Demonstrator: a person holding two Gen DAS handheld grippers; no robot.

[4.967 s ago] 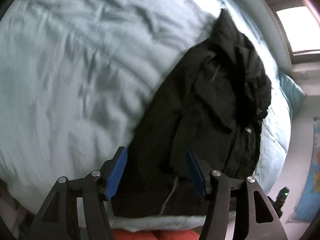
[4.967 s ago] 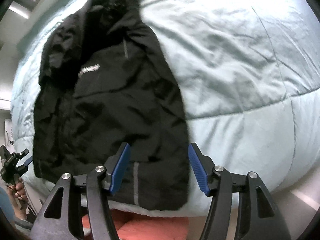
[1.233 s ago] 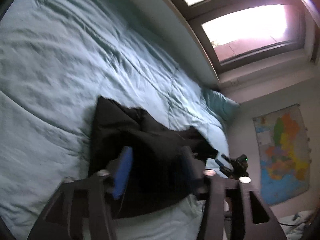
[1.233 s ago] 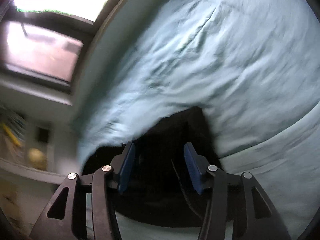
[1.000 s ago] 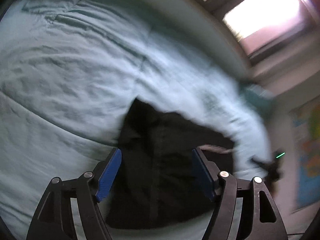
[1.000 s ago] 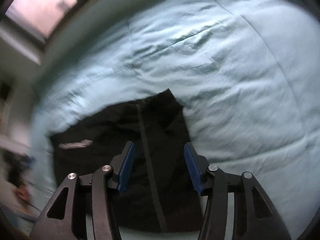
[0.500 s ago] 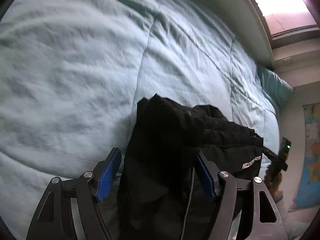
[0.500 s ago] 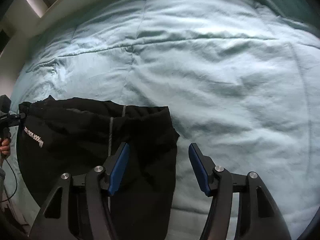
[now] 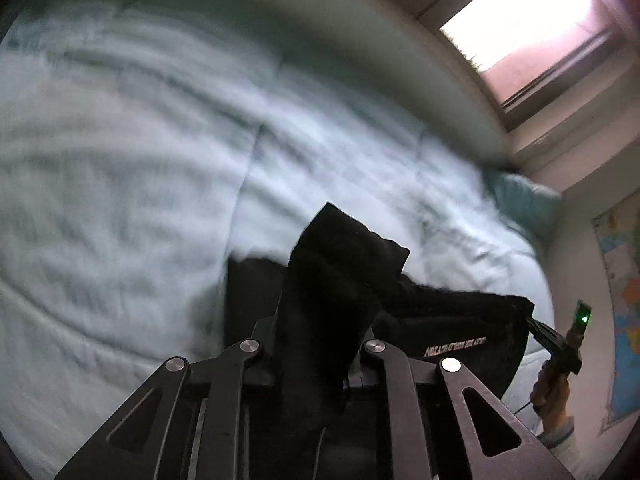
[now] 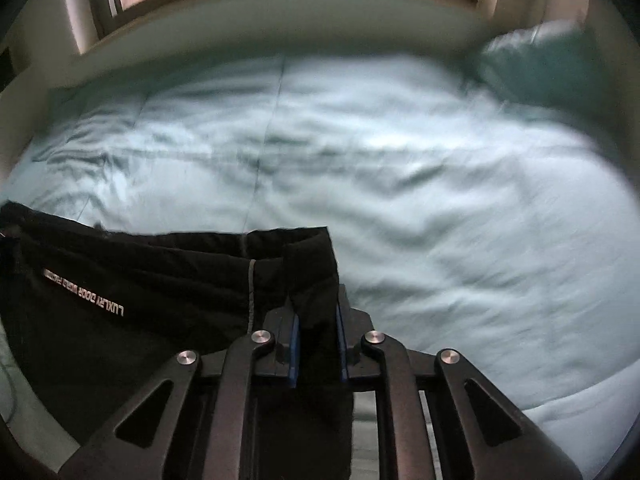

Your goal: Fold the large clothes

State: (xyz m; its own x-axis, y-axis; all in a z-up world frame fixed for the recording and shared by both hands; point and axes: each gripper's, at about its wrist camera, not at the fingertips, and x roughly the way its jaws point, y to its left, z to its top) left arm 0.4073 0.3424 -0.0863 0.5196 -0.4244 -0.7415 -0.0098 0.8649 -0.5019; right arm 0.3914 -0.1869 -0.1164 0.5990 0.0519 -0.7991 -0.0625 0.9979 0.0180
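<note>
A black jacket (image 9: 460, 328) with white lettering lies folded on the light blue duvet (image 9: 120, 160). My left gripper (image 9: 316, 340) has its jaws closing on a bunched corner of the jacket, and the fabric stands up between the fingers and hides the pads. In the right wrist view the jacket (image 10: 140, 300) spreads to the left. My right gripper (image 10: 316, 332) is closing too, its blue pads pressing a fold of the jacket's right corner. The right gripper (image 9: 560, 340), held by a hand, also shows at the jacket's far end.
The duvet (image 10: 440, 200) stretches far beyond the jacket. A teal pillow (image 10: 552, 64) lies at the head end. A window (image 9: 520, 20) runs along the wall behind the bed, and a map (image 9: 624, 280) hangs at the right.
Both grippers stood open over the jacket's corners half a second ago. Now each has closed on the fabric, and the corner in the left gripper has risen. Both views have tilted up toward the window.
</note>
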